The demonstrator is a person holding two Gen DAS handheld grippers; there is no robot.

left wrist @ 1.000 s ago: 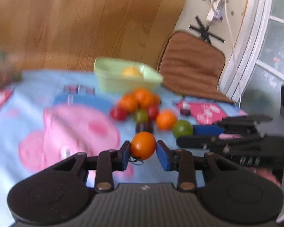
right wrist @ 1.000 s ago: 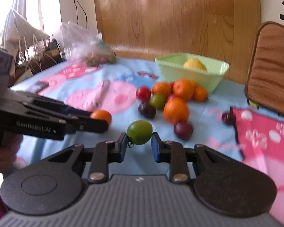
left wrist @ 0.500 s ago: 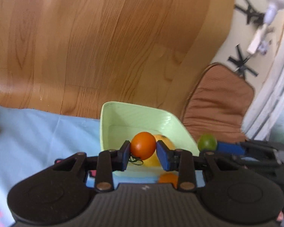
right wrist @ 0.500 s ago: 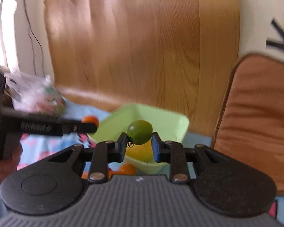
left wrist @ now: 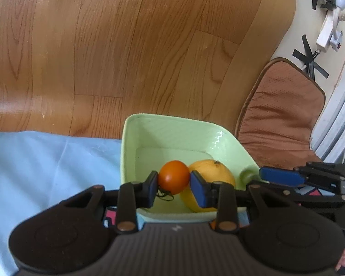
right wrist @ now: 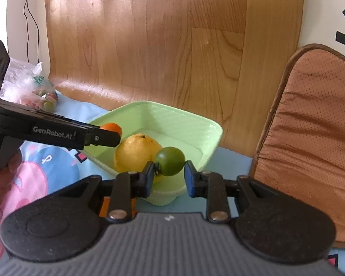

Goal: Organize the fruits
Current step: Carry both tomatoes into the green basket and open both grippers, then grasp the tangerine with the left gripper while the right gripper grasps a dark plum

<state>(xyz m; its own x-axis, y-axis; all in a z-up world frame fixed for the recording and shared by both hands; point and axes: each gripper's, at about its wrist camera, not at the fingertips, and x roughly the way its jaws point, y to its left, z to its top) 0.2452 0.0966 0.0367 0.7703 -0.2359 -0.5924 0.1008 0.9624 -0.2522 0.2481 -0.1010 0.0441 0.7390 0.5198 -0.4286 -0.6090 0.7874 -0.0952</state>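
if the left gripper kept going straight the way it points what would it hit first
Most likely the yellow fruit lying in the green bowl. The left gripper, its jaws shut on the orange tomato, points down into the bowl, with that fruit just ahead and slightly right. Depth is unclear, so it might meet the bowl's floor first.

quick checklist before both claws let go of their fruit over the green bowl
1. Left claw grips orange tomato: ok.
2. Right claw grips green tomato: ok, though a slight gap shows at one pad.
3. Both fruits over the green bowl: ok.
4. Bowl floor free beside the yellow fruit: ok.
5. Claws clear of each other: ok.
6. Drop height above bowl floor: cannot tell.
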